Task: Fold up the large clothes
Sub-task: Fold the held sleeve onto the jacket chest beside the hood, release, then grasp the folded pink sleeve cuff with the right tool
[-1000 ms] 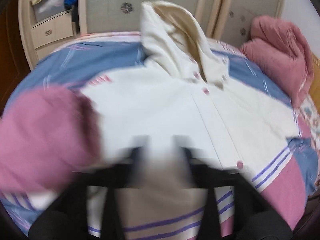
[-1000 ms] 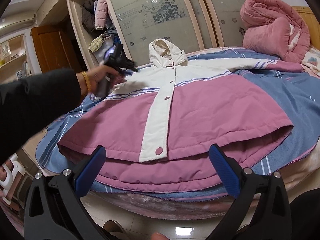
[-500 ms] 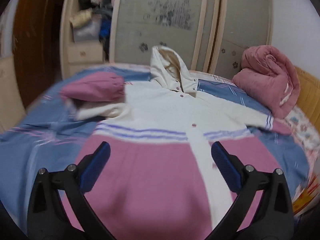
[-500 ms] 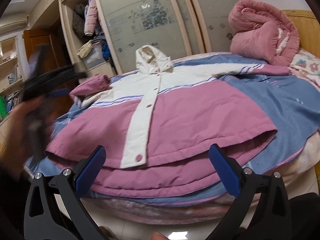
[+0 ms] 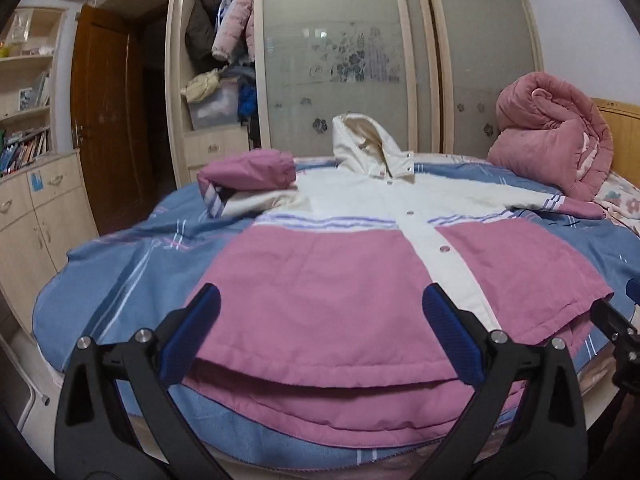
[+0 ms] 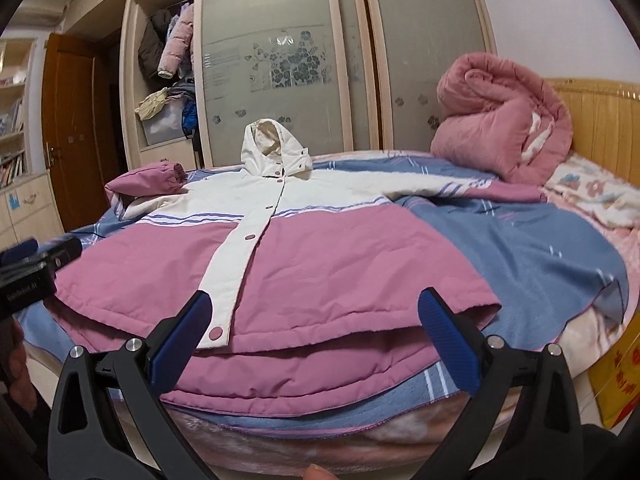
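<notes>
A pink and cream hooded jacket [image 5: 340, 272] [image 6: 320, 256] lies front up on the bed, buttoned, hood towards the wardrobe. Its left sleeve [image 5: 248, 174] [image 6: 148, 176] is folded back onto the shoulder; the right sleeve [image 6: 460, 190] stretches out flat towards the rolled quilt. My left gripper [image 5: 320, 332] hovers open over the near hem, nothing between its blue pads. My right gripper [image 6: 310, 332] is open too, just short of the hem by the lowest button. In the right wrist view the left gripper's tip [image 6: 36, 256] shows at the left edge.
A blue striped bedspread [image 5: 120, 264] covers the bed. A rolled pink quilt [image 5: 556, 144] [image 6: 504, 120] sits at the far right by the wooden headboard [image 6: 600, 128]. Sliding wardrobe doors [image 5: 340, 52], an open shelf of clothes and a brown door [image 5: 108, 120] stand behind.
The left gripper let go of the pink left sleeve, which now lies folded on the shoulder, and drew back from the upper jacket to the near hem. The right gripper swung slightly right.
</notes>
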Motion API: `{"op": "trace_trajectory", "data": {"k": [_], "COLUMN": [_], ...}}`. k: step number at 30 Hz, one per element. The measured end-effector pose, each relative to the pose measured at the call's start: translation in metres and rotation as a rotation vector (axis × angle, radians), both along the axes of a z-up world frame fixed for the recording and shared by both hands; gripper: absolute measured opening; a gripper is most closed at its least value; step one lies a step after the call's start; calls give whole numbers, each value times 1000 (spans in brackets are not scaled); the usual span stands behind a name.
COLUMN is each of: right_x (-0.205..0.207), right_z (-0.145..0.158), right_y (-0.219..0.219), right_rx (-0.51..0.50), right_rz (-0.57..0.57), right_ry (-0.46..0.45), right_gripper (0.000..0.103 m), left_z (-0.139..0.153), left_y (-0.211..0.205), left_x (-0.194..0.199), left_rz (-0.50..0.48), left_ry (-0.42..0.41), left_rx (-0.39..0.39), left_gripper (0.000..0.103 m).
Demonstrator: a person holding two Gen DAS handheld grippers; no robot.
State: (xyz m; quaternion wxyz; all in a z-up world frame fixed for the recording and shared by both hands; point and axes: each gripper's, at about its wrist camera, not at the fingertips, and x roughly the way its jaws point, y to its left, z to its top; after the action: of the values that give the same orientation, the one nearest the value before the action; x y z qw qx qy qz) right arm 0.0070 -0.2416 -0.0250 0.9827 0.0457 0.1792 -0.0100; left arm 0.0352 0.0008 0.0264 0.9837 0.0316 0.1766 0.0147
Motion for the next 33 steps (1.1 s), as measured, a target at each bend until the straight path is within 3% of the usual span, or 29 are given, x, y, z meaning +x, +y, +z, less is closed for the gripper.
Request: {"op": "trace_trajectory", "data": {"k": [12, 16, 33], "right_x": [-1, 0, -4], "right_z": [-7, -8, 5], "right_y": [9, 8, 11], "right_rx": [-47, -33, -60], "right_rz": [-16, -21, -17], "right_ry": [-28, -26, -57], "right_gripper": [102, 102, 102], "left_z": [10, 13, 13], "left_y": [10, 17, 25], "left_x": [-14, -15, -4], "left_rz": [-11, -5, -9], "left_ry": [-54, -53, -12], "left_rx": [-26, -55, -54], "left_gripper": [101, 101, 101]}}
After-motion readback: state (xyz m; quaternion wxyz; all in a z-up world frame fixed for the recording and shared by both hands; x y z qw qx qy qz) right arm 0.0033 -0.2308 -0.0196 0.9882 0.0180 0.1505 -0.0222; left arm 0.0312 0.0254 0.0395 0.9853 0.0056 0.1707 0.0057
